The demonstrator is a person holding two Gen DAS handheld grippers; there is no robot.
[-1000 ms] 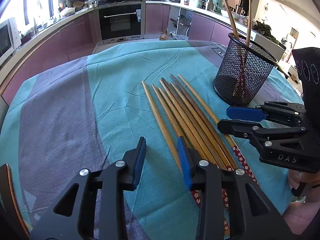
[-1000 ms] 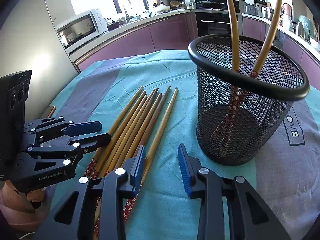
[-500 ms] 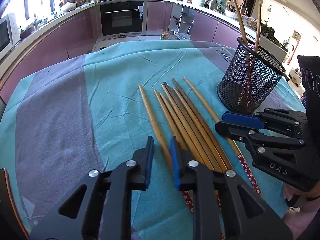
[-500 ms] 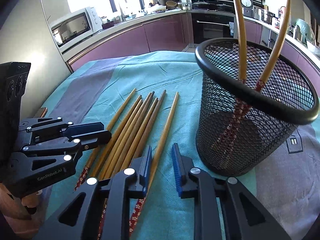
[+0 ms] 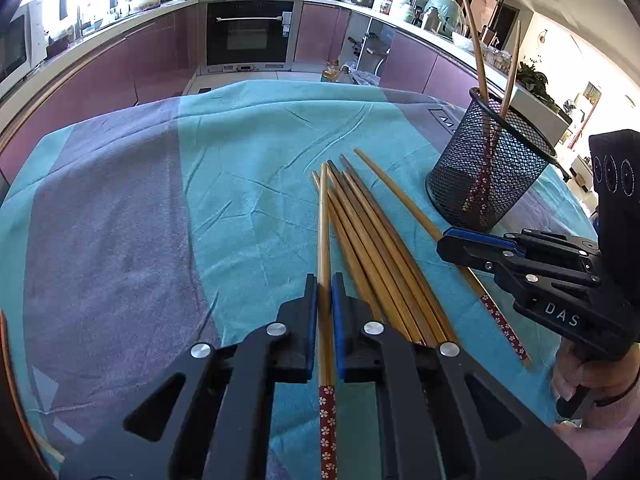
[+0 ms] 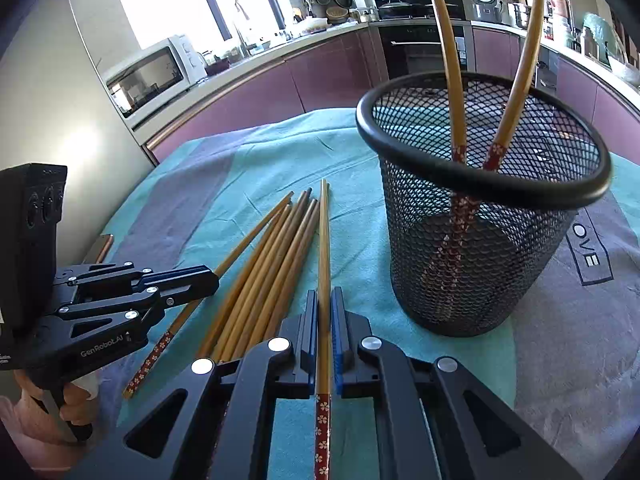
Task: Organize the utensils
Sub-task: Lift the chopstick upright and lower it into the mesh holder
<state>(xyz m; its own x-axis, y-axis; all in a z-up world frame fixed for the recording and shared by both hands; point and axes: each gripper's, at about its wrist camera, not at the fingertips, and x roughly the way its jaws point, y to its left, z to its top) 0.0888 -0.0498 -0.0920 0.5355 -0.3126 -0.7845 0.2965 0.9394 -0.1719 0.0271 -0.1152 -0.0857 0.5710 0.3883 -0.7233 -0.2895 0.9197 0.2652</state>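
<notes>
Left gripper [image 5: 325, 292] and right gripper [image 6: 325, 308] each clamp one chopstick lengthwise, tips forward; mesh holder [image 6: 480, 184] upper right, nearer right gripper.

A mesh holder [image 6: 480, 240] with two upright chopsticks [image 6: 448, 64] blocks the desk's [image 5: 120, 220] right side; loose chopsticks [image 5: 372, 232] crowd the centre; the left cloth lies open.

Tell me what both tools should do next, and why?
Probably lift. The left tool is shut on one chopstick and the right tool on another chopstick, while the mesh holder beside them holds only two, so raising them clear of the row comes first.
</notes>
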